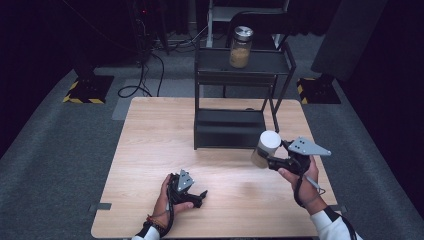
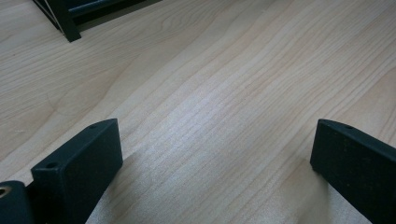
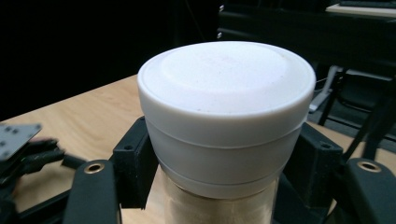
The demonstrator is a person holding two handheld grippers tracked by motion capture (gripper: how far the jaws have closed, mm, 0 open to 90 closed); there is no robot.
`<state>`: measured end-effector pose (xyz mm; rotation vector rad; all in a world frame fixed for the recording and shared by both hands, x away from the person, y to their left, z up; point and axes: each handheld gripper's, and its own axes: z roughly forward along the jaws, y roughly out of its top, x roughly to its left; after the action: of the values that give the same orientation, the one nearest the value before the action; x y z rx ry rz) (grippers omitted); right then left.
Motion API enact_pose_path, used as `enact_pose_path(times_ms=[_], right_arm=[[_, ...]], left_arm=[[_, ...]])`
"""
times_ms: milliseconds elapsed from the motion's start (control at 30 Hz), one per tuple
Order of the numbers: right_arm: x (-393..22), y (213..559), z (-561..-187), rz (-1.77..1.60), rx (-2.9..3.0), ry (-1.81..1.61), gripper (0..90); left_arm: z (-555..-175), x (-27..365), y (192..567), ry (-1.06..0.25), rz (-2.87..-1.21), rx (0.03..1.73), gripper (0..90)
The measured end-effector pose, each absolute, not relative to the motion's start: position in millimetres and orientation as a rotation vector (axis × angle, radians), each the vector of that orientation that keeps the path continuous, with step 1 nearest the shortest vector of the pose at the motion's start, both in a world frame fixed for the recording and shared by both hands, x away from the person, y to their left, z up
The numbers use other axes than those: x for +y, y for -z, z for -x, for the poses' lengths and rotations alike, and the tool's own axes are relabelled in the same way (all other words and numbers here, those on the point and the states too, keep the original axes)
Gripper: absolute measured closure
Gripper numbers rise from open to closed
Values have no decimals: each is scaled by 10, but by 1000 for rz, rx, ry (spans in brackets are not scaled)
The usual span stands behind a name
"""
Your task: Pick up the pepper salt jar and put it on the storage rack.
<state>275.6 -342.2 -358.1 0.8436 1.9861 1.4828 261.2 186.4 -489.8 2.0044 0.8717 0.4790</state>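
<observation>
A jar with a wide white lid (image 1: 265,148) and a tan body hangs tilted above the right side of the wooden table (image 1: 150,150), in front of the black shelf rack. My right gripper (image 1: 266,161) is shut on its body just below the lid. In the right gripper view the white-lidded jar (image 3: 226,93) sits between the two black jaws of my right gripper (image 3: 224,172), which press on its sides. My left gripper (image 1: 200,194) lies low on the table near the front edge. In the left gripper view my left gripper (image 2: 215,158) is open with bare wood between its jaws.
A black two-level shelf rack (image 1: 235,127) stands at the table's far middle. A glass jar with a metal lid (image 1: 240,47) and tan contents sits on its top shelf. A foot of the shelf rack (image 2: 65,23) lies ahead of the left gripper.
</observation>
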Motion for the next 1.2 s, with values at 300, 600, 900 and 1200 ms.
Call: enact_pose_path(times_ms=[300, 600, 900, 1200], right_arm=[[-3383, 3189, -2946, -895, 1919, -1442, 342], [-3321, 2807, -3095, -912, 1858, -1398, 342], [-3206, 2494, -3187, -912, 1808, -1404, 343], [-3057, 2187, -3273, -929, 1761, -1381, 343]], left_arm=[[-2612, 1864, 4898, -479, -2004, 872, 22], [-2614, 1862, 4898, -479, -2004, 872, 22], [-2614, 1862, 4898, -479, -2004, 871, 22], [-2614, 1862, 4898, -480, -2005, 871, 22]])
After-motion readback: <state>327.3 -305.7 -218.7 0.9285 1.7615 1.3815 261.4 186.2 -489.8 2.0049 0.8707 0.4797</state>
